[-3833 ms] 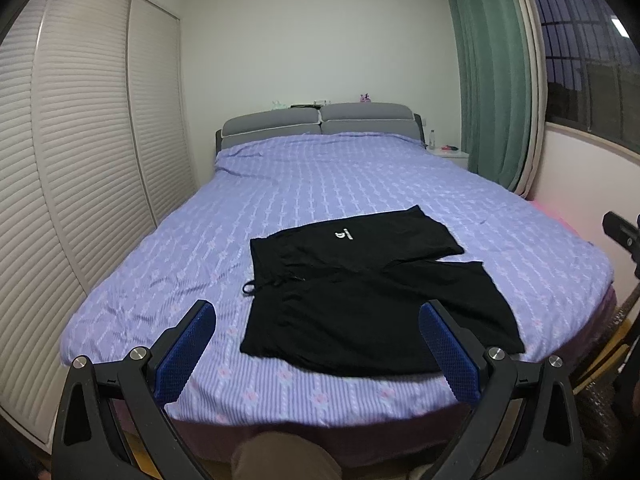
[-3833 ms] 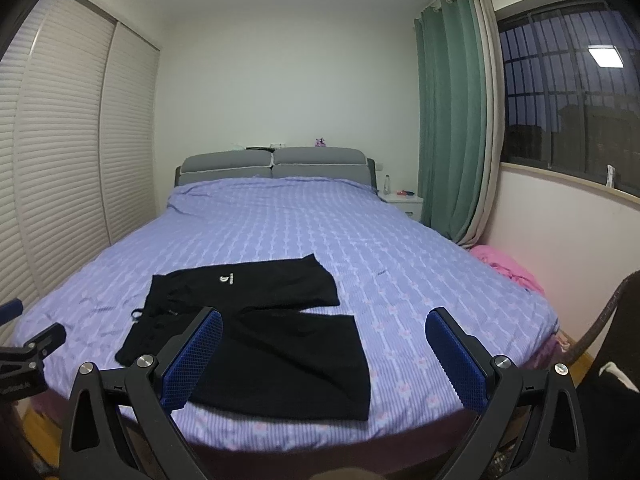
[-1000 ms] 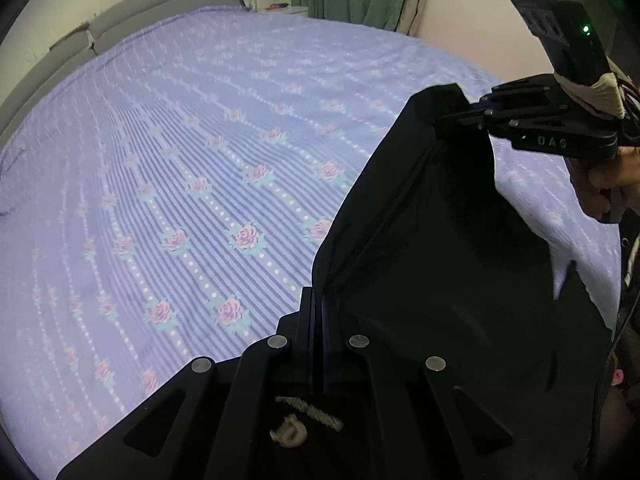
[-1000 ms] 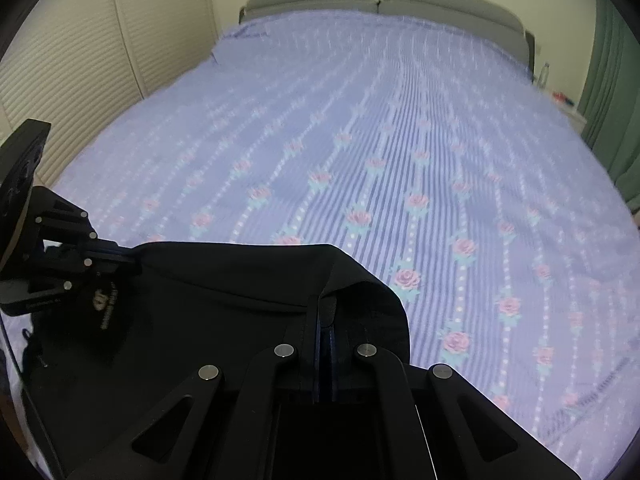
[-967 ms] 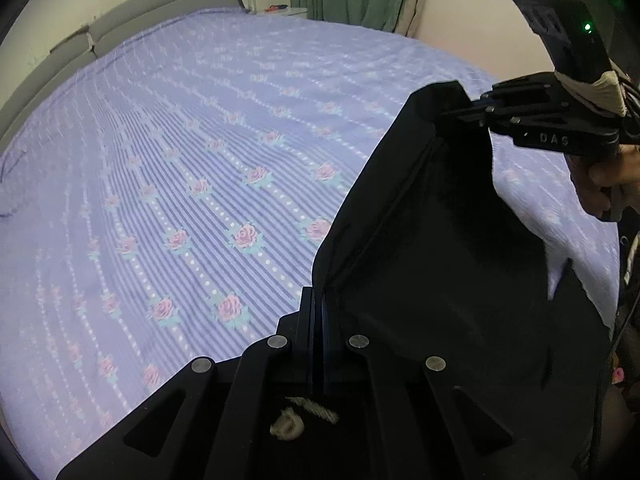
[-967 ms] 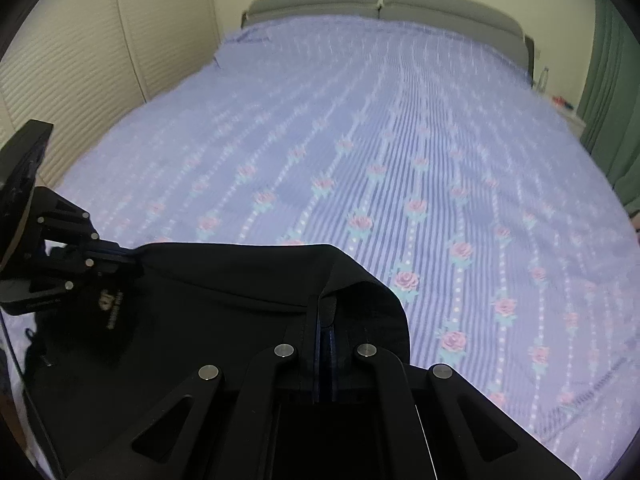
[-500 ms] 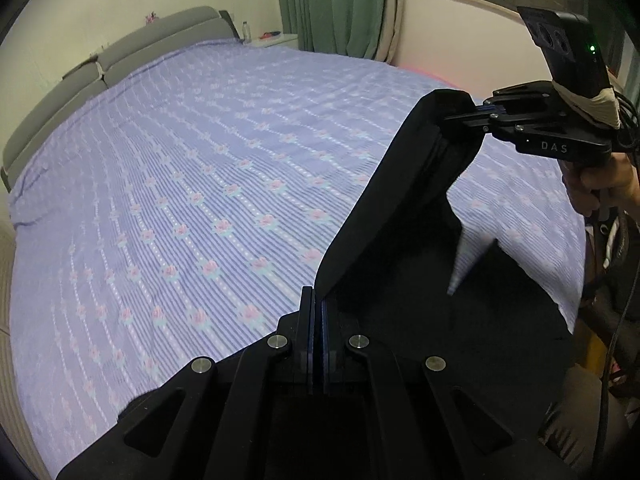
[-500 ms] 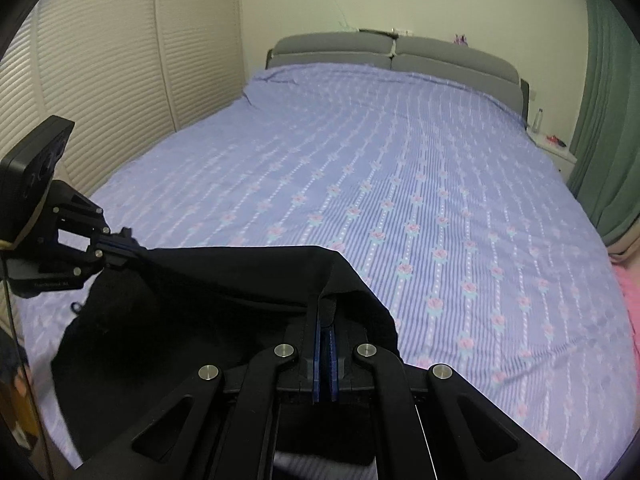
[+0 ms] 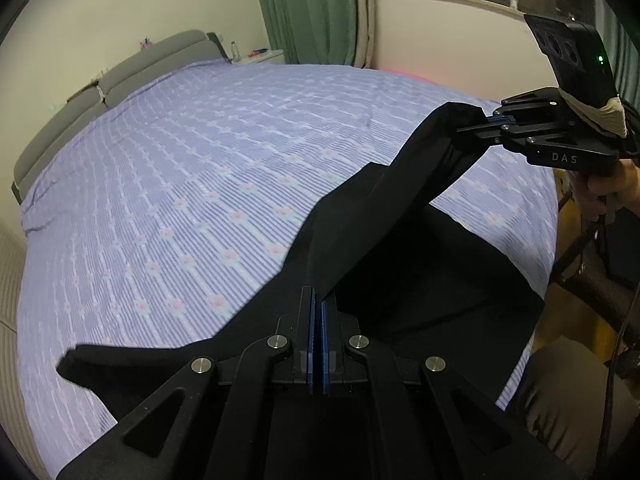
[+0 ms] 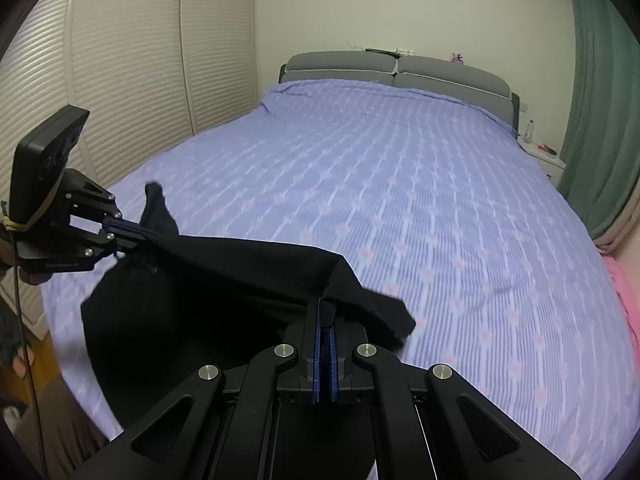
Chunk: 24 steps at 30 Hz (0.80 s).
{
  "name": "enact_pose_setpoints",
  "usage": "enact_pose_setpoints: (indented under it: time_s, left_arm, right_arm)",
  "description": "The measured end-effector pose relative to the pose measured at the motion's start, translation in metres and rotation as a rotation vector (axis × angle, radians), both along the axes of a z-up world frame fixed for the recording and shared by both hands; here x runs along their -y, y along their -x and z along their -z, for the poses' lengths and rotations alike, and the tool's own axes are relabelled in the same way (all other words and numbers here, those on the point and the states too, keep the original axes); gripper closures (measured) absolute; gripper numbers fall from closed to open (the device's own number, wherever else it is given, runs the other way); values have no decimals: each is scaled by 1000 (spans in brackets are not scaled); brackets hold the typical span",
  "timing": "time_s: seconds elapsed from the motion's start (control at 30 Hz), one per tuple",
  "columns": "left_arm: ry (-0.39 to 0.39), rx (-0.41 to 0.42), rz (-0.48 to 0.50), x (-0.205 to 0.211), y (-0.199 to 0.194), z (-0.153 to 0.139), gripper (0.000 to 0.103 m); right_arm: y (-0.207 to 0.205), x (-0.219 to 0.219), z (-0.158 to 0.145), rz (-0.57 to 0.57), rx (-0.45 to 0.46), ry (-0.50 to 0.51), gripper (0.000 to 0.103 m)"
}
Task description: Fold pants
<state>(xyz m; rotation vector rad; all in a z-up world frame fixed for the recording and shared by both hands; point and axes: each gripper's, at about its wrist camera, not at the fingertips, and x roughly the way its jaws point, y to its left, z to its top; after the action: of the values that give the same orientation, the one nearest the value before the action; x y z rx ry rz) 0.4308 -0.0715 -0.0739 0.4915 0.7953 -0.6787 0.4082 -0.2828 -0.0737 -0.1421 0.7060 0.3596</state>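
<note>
Black pants (image 9: 400, 240) are held stretched above the bed (image 9: 200, 160), each edge pinched in a fully closed left tool (image 9: 318, 304) and right tool (image 10: 324, 316), apparently to be laid over in a fold.

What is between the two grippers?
The black pants stretch between the left gripper and the right gripper, each clamped on an edge. The right wrist view shows it.

readable text: just "DAS" in pale capitals | where: side of the right gripper (image 9: 476, 130) body, seen from the left wrist view | left gripper (image 10: 136, 236) body has a small pale line of lettering too, way too blurry to read | nothing else legible anywhere
</note>
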Motion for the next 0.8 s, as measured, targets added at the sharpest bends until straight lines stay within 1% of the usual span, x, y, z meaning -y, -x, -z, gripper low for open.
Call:
enact_pose_setpoints:
  time_s: [0.1,0.2,0.27,0.37,0.57,0.67,0.73,0.8]
  left_arm:
    - [18,21,-2,2,30,14,98]
    - [36,29,-12,-1,50,28,98]
    - [35,51,-11,0,70,40,98]
    - [54,54,-7,-1,89,55,98]
    - [47,34,1,3,117,88,98]
    - [44,24,0,4,125,101,98]
    - [57,-1,-5,2,128,110,98]
    - [48,-6,-8,3,131,117,98]
  right_arm:
    - [24,2,10,12,3,7,100]
    - [52,-1,24,18,10,31,100]
    - [69,0,34,23,2,23,100]
    - [94,0,51,34,-10,30,100]
    - [128,1,83,52,-40,61,100]
    - [142,0,95,58,-47,78,100]
    - [146,-1,101,58,-59,86,100]
    - [153,-4,110,53,-71,104,100]
